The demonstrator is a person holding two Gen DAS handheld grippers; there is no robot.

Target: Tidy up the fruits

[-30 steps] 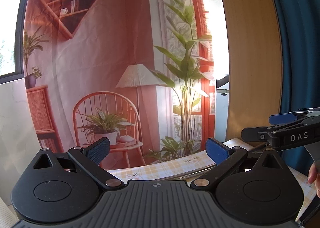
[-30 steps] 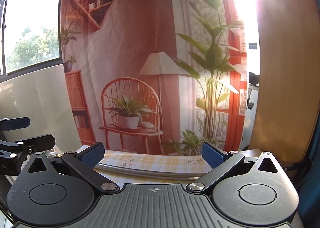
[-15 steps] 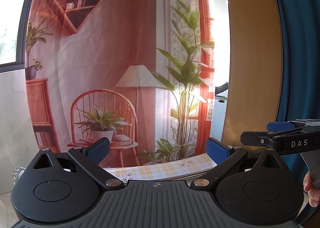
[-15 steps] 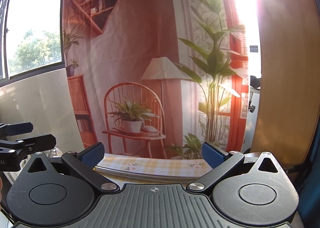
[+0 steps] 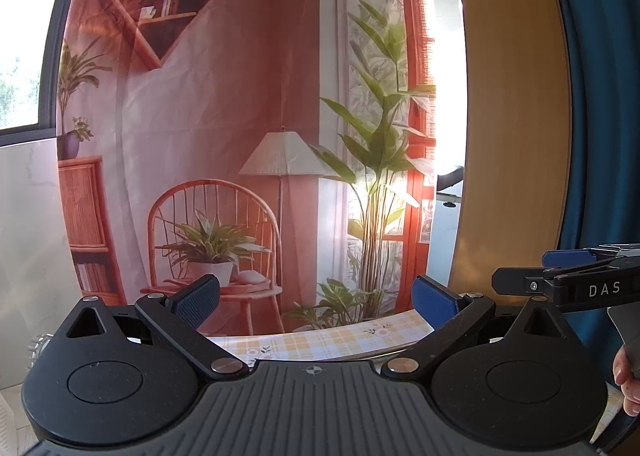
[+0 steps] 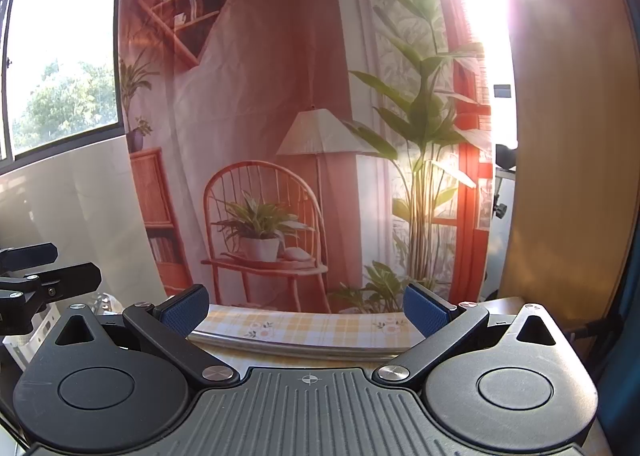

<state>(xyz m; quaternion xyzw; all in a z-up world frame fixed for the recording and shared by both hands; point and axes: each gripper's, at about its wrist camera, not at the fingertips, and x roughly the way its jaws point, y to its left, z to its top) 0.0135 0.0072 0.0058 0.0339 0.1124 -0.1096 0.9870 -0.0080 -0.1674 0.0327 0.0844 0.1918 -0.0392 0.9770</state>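
Note:
No fruit shows in either view. My left gripper is open, its blue pads wide apart with nothing between them, pointing level at a printed backdrop above a table with a yellow checked cloth. My right gripper is likewise open and empty over the same cloth. The right gripper also shows side-on at the right edge of the left wrist view. At the left edge of the right wrist view, the left gripper appears the same way.
A hanging backdrop printed with a chair, lamp and plants fills the far side. A wooden panel and a blue curtain stand to the right. A window is on the left. A fingertip shows at right.
Both cameras have tilted upward over the last second, so the table cloth has dropped lower in view. Both grippers have stayed open.

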